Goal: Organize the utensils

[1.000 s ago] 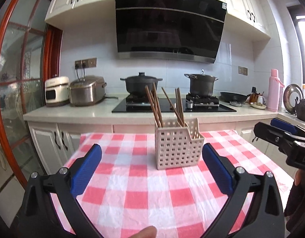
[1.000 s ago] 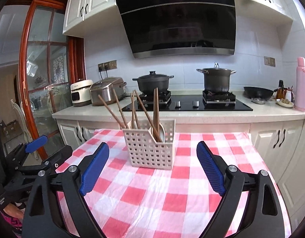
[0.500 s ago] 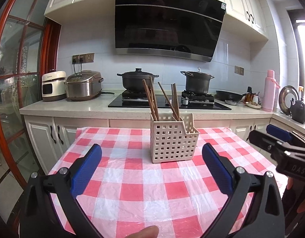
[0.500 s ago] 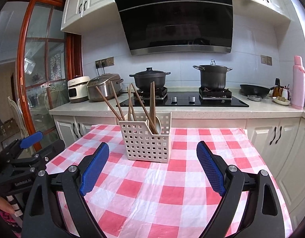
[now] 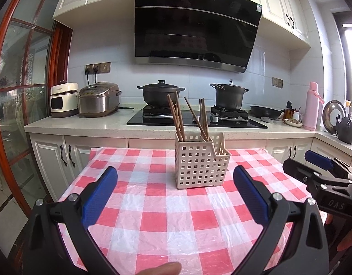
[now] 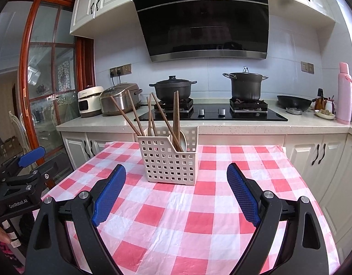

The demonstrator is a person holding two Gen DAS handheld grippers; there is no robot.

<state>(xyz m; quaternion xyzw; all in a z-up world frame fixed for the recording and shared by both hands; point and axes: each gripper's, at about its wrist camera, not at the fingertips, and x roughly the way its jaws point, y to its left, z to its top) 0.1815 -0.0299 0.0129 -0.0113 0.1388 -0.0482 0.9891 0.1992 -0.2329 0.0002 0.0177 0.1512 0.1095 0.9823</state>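
Apparently near the end, or at a pause. Table with red-and-white checked cloth: no loose utensil shows on it in either view. Counter behind holds the hob, two dark pots, a rice cooker; none of it looks part of the job.

White perforated holder stands upright near mid-table, well ahead of both tools. Wooden chopsticks lean out of it in several directions, so they are collected but not aligned. Judgement: gathering done; what could remain is straightening or sorting by compartment, if the task wants that.

Left gripper: blue pads spread wide, nothing between them, held back from the holder. Right gripper: likewise spread and empty, holder framed between its pads but not touched.

View differences:
- Right wrist view shows the holder's stepped side and a pale rounded item inside, likely a spoon; the left wrist view does not show it.
- Right wrist view separates about six sticks; left wrist view shows two clusters only.
- Left wrist view takes in the counter's far end: kettle, pink flask.
- Each view catches the opposite tool at its edge, both clear of the holder.
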